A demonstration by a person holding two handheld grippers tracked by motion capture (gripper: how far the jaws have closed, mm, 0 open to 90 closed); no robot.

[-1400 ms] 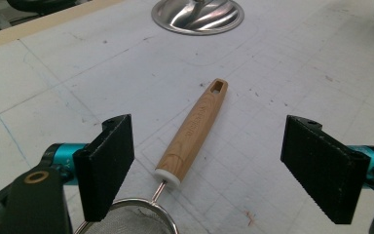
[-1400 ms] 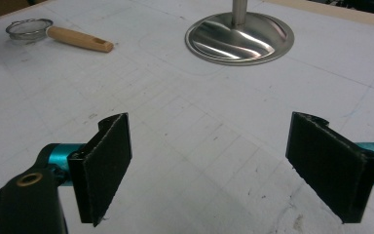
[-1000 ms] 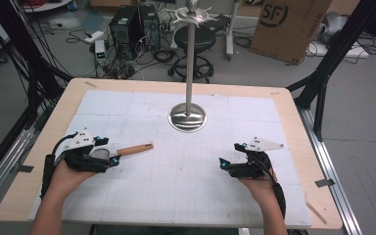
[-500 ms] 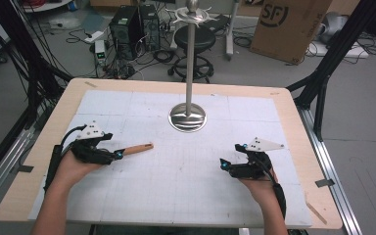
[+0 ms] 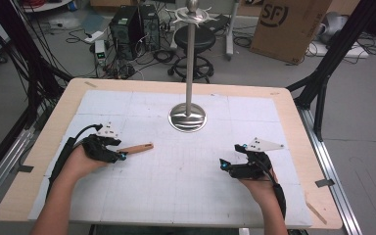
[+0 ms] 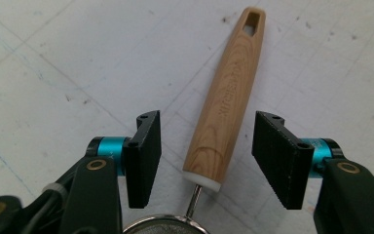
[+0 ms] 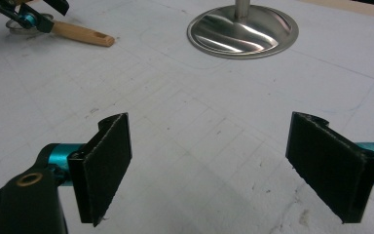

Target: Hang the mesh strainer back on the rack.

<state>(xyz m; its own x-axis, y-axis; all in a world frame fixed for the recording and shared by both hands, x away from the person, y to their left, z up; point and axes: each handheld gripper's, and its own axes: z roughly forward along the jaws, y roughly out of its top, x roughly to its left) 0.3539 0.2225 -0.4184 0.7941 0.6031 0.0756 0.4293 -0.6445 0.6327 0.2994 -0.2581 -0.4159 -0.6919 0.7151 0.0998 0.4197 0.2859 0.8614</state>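
Left claw (image 6: 204,161) straddles the wooden handle (image 6: 226,105) of a small strainer lying flat on the white surface (image 5: 186,181); its jaws have just been closing, handle between them, pads not yet touching, so grasp is pending and no lift yet. Right claw (image 7: 224,165) rests spread wide, nothing in it. Farther back stands the metal hanging stand (image 5: 189,73), hooks bare; hanging is probably what's left.

Pale wooden handle (image 6: 226,100) with white collar; black pads (image 6: 143,156) on teal fittings; white gridded mat (image 5: 186,196); silver stand (image 5: 188,117).
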